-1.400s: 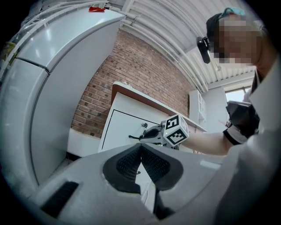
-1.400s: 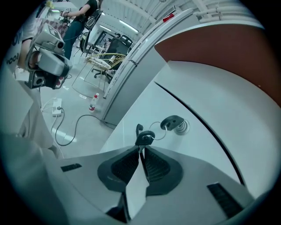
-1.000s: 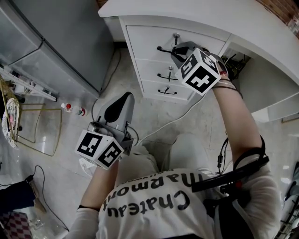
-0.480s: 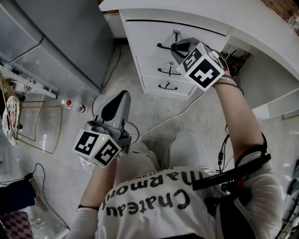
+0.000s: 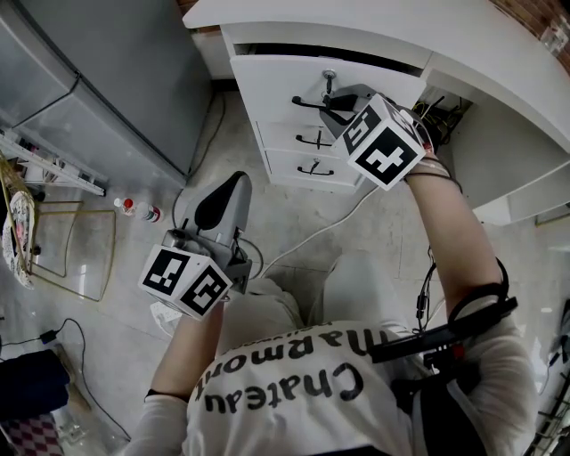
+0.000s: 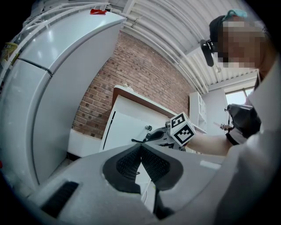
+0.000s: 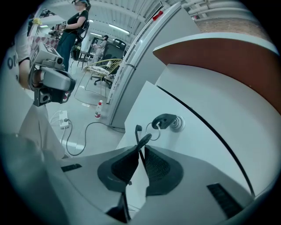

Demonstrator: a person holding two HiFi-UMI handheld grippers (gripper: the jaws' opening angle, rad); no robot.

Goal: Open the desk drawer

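- Gripping the black handle (image 7: 138, 131) of the top drawer (image 5: 276, 80), the right gripper (image 7: 141, 151) was clenched on it.
- The drawer stood slightly ajar ahead of those jaws, with a key (image 7: 163, 120) just above them.
- The left gripper (image 6: 140, 151) was closed and empty, well apart from the desk (image 5: 374, 36).

Right tool (image 5: 328, 103) on drawer handle (image 5: 305, 104); fridge (image 5: 116, 80) left of desk (image 5: 374, 27).

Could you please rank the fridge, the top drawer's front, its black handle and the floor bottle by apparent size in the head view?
1. fridge
2. top drawer's front
3. black handle and floor bottle: these look about alike, so I won't rank them.
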